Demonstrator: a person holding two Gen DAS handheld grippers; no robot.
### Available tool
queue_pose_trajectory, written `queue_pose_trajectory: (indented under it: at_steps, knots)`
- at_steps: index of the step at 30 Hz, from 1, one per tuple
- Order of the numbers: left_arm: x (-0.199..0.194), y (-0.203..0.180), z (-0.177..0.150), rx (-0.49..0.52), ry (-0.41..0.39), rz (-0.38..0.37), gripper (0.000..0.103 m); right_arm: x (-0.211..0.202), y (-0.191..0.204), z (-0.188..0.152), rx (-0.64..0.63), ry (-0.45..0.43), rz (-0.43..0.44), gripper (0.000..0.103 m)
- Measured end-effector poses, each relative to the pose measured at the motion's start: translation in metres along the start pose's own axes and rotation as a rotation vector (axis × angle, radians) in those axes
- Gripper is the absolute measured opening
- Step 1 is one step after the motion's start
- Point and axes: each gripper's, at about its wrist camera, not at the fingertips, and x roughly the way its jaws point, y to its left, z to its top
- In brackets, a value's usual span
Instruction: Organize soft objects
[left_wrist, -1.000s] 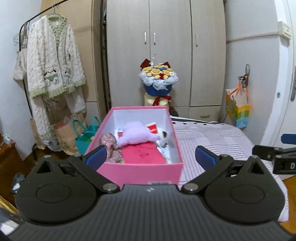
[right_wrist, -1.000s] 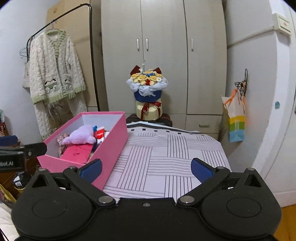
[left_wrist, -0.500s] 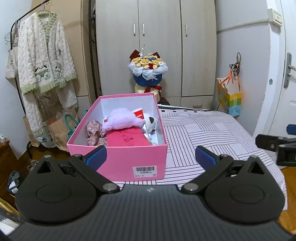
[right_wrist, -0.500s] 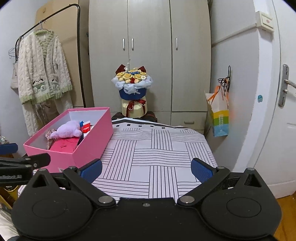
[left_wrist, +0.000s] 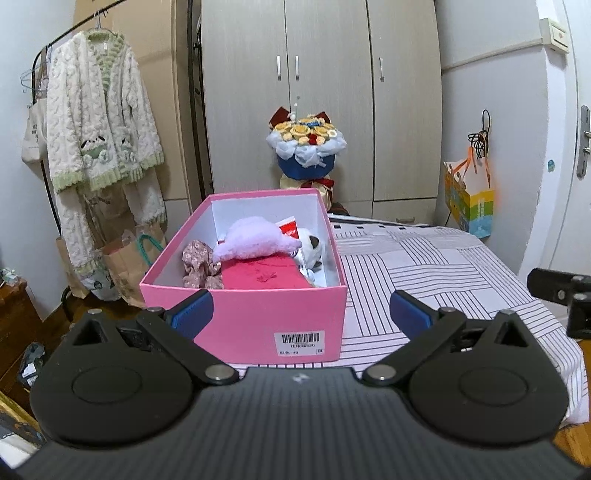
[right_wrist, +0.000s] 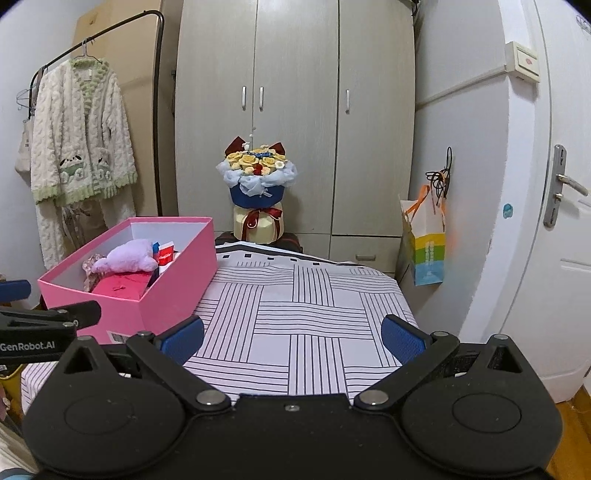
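A pink box stands on the left of the striped bed. Inside lie a lilac plush, a folded red cloth, a floral fabric piece, a white-and-black plush and a red-and-white packet. My left gripper hangs open just in front of the box, holding nothing. My right gripper is open over the bare bedspread, right of the box.
A flower bouquet stands beyond the bed before a grey wardrobe. A fluffy cardigan hangs on a rack at left, paper bags below it. A colourful bag hangs by the door.
Both grippers have drawn back from the bed, so the box and bouquet look smaller and farther. Both stay open and nothing has been picked up.
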Motion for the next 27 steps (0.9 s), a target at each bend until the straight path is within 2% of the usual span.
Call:
queue_pose_trajectory:
  at_steps: [18, 27]
  knots:
    - [-0.0055, -0.0009, 0.0004, 0.004, -0.026, -0.009, 0.103, -0.0067, 0.0018, -0.0013, -0.002, -0.005, -0.017, 0.103]
    - [-0.0036, 0.001, 0.0002, -0.008, -0.01, -0.018, 0.103, -0.0056, -0.0007, -0.0027, 0.012, -0.013, -0.007, 0.103]
